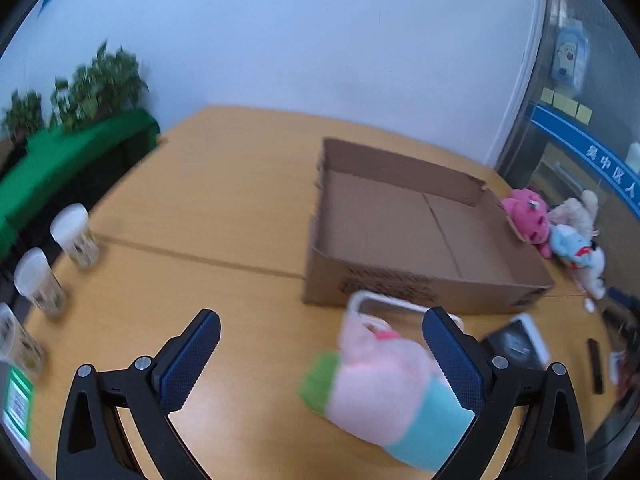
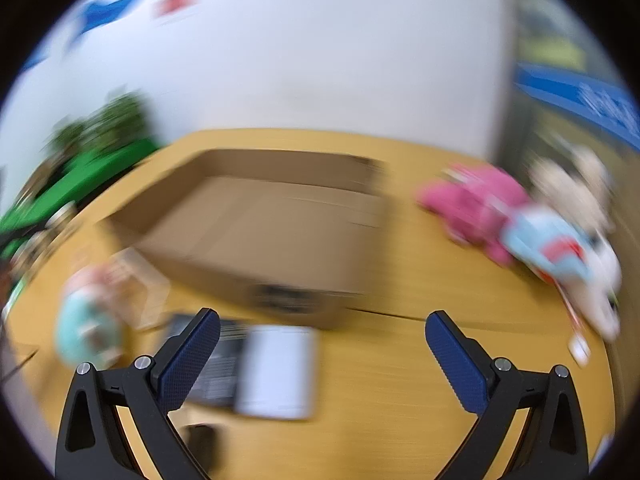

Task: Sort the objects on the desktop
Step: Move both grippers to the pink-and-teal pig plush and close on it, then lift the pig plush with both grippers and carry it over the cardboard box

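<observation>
An empty cardboard box [image 1: 424, 232] [image 2: 272, 232] sits on the wooden table [image 1: 208, 200]. A pink plush with a green end and a teal end [image 1: 384, 388] [image 2: 86, 320] lies in front of the box. My left gripper [image 1: 320, 360] is open, and its right finger hides part of the plush. A white-and-black flat device [image 1: 520, 344] [image 2: 260, 368] lies beside it. My right gripper [image 2: 322, 360] is open over bare table, with the device near its left finger. A pile of plush toys, pink [image 1: 528, 220] [image 2: 476, 208], blue [image 2: 548, 244] and cream, lies right of the box. The right wrist view is blurred.
Three clear jars with white lids [image 1: 76, 236] stand along the table's left edge. A green bench with plants [image 1: 76, 140] lies beyond. A white frame [image 1: 384, 304] rests against the box front. A glass door [image 1: 592, 120] stands at right. A dark remote [image 1: 594, 364] lies near the right edge.
</observation>
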